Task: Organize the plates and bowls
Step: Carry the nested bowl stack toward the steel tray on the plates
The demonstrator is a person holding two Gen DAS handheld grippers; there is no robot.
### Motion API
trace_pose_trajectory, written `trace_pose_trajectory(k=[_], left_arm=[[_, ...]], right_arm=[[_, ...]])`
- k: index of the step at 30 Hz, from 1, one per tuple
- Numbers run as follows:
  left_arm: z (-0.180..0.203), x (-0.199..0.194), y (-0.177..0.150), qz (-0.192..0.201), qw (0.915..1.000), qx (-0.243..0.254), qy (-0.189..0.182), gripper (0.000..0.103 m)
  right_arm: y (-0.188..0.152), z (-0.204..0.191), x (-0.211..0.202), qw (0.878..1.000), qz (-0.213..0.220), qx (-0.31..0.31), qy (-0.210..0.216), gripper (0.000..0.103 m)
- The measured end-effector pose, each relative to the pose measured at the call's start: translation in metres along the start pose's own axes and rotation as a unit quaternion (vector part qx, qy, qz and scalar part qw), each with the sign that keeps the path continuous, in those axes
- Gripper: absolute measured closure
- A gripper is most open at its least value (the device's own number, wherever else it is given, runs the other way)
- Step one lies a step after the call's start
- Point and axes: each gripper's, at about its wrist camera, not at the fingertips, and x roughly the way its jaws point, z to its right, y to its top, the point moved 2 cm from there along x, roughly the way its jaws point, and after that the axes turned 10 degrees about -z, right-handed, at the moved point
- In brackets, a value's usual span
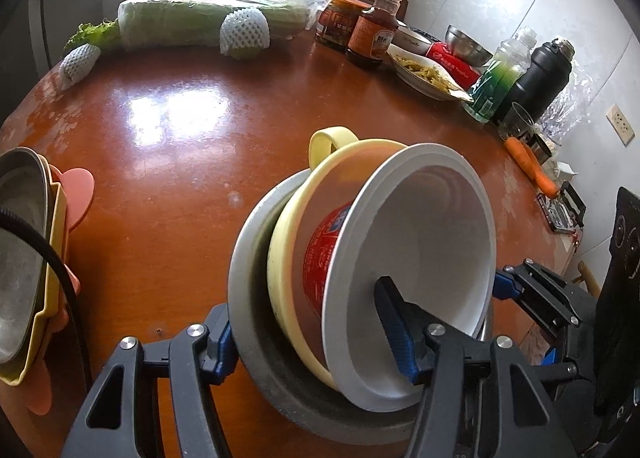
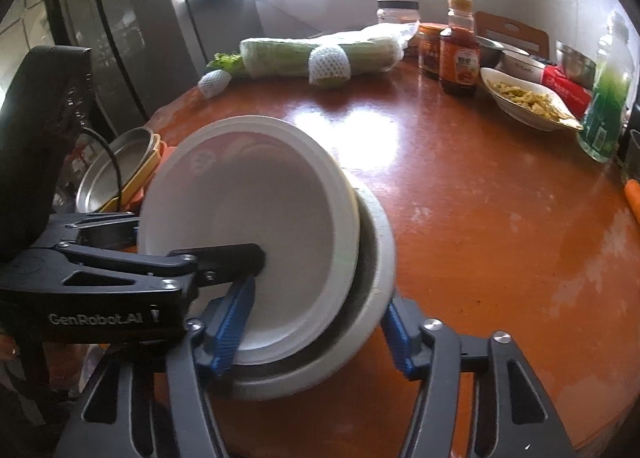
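Note:
A nested stack of bowls sits tilted on the brown table: a grey outer bowl, a yellow bowl with a handle, and a white paper bowl with red print innermost. My left gripper spans the stack, one finger outside the grey bowl, one inside the white bowl. My right gripper likewise spans the white bowl and grey bowl, its left finger inside the white bowl. Both stand wide apart, and whether they press on the bowls I cannot tell.
Stacked plates, metal on yellow on pink, lie at the left edge. Wrapped lettuce, sauce jars and bottle, a dish of food, a green bottle, a black flask and carrots line the far and right edges.

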Motion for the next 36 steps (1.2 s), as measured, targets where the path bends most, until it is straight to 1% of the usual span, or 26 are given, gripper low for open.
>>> trace_pose_trajectory(k=[8,18,25,36], left_arm=[[0.001,-0.003,-0.001,0.005,1.0000,0.000,0.000,0.043],[-0.011,-0.027,0.001,0.031,0.9995,-0.007,0.002,0.043],[-0.027,-0.047,0.002,0.048,0.9986,-0.019,0.010,0.043],[-0.060,-0.080,0.003,0.075,0.9960,-0.041,0.024,0.043]], right_arm=[[0.001,-0.001,0.000,1.000,-0.002,0.001,-0.005,0.042],[0.012,-0.017,-0.011,1.000,0.019,-0.015,-0.003,0.043],[0.022,-0.034,-0.013,0.999,0.032,-0.031,0.002,0.043],[0.051,-0.072,-0.014,0.997,0.041,-0.066,0.011,0.043]])
